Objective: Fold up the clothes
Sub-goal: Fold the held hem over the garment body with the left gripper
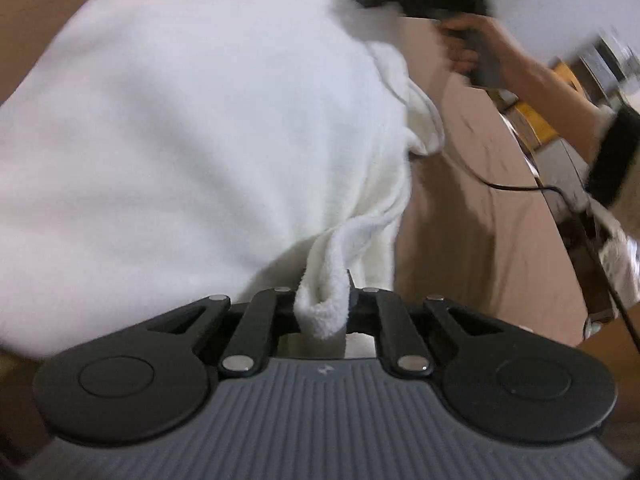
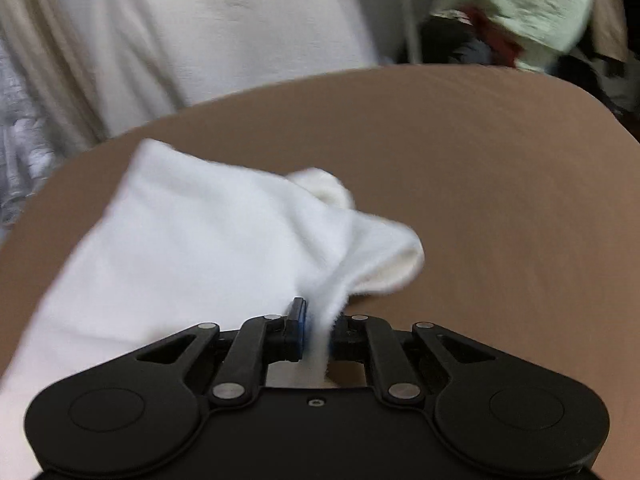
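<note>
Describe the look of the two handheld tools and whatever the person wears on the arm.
Both tools are matte black, with round pivot discs, slotted linkage arms and silver rivets. The left tool has a ribbed grey body; the right tool has blue pad edging. A thin black cable trails by the arm, which wears a black band.

Right of the white garment, the brown table cover lies bare out to its rim, open for a pass. Beyond the garment's far-right corner, a hand and a black cable (trailing across the cover) block the way.
</note>
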The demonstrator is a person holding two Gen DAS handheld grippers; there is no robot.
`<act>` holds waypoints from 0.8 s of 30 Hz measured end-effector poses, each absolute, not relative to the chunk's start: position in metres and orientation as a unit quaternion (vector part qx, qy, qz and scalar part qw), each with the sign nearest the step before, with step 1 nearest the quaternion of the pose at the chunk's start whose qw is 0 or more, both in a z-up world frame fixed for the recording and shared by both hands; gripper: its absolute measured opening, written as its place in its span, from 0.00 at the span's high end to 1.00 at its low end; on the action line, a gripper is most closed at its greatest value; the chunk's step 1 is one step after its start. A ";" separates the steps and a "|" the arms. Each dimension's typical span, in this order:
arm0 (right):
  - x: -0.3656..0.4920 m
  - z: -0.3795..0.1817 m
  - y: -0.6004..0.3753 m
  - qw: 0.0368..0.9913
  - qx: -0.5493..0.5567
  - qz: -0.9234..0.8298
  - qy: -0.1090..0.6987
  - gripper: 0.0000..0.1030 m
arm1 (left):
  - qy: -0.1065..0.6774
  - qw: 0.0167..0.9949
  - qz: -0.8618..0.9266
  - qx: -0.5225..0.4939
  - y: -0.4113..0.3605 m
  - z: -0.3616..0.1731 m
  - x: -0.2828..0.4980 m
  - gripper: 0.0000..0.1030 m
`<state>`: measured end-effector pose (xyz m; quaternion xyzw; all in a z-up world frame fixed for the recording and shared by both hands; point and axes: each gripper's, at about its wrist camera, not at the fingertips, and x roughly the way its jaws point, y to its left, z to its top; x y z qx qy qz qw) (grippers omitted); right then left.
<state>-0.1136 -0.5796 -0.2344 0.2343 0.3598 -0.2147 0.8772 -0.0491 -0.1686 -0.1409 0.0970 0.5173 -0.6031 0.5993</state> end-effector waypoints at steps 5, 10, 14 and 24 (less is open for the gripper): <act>-0.112 -0.224 -0.581 0.883 0.205 -0.269 0.326 0.89 | 0.497 0.592 -0.629 0.082 -0.154 -0.126 -0.066 0.90; -0.116 -0.211 -0.567 0.880 0.129 -0.292 0.352 0.76 | 0.484 0.602 -0.621 0.135 -0.158 -0.131 -0.074 0.90; -0.146 -0.206 -0.548 0.899 0.187 -0.248 0.310 0.25 | 0.472 0.614 -0.607 0.177 -0.166 -0.136 -0.082 0.90; -0.122 -0.261 -0.584 0.852 0.324 -0.229 0.341 0.68 | 0.492 0.614 -0.612 0.080 -0.147 -0.125 -0.051 0.89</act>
